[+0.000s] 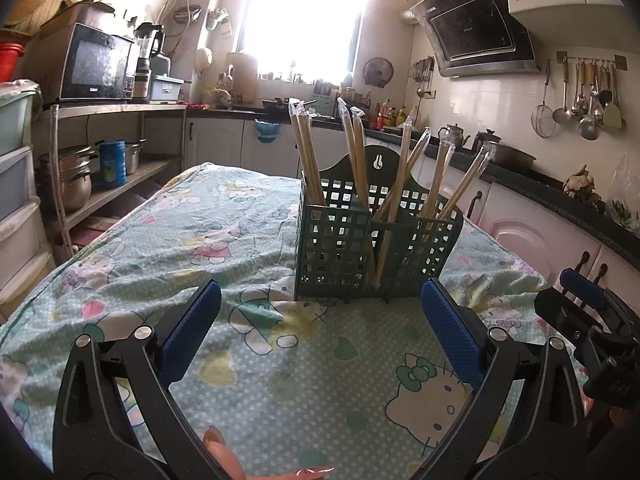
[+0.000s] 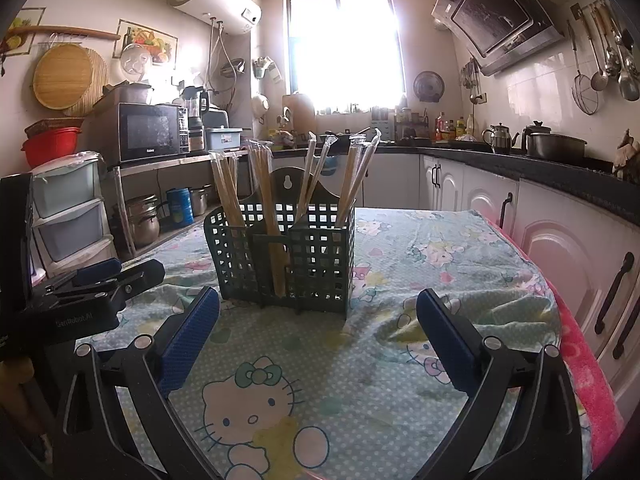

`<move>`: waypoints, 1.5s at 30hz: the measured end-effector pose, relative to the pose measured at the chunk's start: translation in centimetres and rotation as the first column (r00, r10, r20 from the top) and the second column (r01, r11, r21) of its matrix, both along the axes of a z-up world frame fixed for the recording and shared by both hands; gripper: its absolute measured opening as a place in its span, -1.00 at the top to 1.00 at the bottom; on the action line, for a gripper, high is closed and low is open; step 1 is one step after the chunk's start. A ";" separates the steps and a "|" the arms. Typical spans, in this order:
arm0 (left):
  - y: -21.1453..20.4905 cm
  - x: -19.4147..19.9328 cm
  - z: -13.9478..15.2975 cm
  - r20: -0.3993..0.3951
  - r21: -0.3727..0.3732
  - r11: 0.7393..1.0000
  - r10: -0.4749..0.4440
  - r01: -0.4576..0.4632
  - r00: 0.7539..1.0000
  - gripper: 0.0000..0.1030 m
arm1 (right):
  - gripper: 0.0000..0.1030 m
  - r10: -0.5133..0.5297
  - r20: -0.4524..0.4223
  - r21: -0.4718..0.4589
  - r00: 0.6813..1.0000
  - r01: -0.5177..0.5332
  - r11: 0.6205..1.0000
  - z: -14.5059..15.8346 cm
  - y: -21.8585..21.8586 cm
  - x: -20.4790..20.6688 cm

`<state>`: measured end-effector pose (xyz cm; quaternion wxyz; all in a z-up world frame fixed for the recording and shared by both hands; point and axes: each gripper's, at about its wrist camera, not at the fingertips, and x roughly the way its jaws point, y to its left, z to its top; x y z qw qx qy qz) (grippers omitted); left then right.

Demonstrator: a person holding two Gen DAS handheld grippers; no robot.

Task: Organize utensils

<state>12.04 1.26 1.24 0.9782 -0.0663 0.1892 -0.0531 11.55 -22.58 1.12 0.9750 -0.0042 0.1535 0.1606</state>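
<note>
1. The caddy [image 1: 372, 236] stands on the cloth-covered bench [image 1: 160, 240], straight ahead of both grippers and apart from them; wrapped chopsticks [image 1: 356, 152] stand in its compartments, long axes near upright and leaning outward.
2. Left hand-held gripper [image 1: 320, 320]: jaws wide apart, holding and touching nothing.
3. Right hand-held gripper [image 2: 318, 324]: equally wide, also empty.
4. Judgement: neither is clearly nearer; no loose utensils show on the bench.

Both wrist views sit low, side by side, facing the window, sharing the near utensil caddy [image 1: 372, 236].
</note>
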 end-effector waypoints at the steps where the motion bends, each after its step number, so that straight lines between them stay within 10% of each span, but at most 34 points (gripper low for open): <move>1: 0.0 0.0 0.0 0.000 0.001 1.000 0.001 -0.001 1.000 -0.78 | -0.87 0.001 0.000 0.000 1.000 -0.001 1.000 0.0 0.0 0.0; 45: -0.1 -0.2 -0.3 -0.011 -0.008 1.000 -0.011 0.011 1.000 -0.78 | -0.87 0.010 -0.012 -0.003 1.000 -0.010 1.000 -0.4 0.3 -0.1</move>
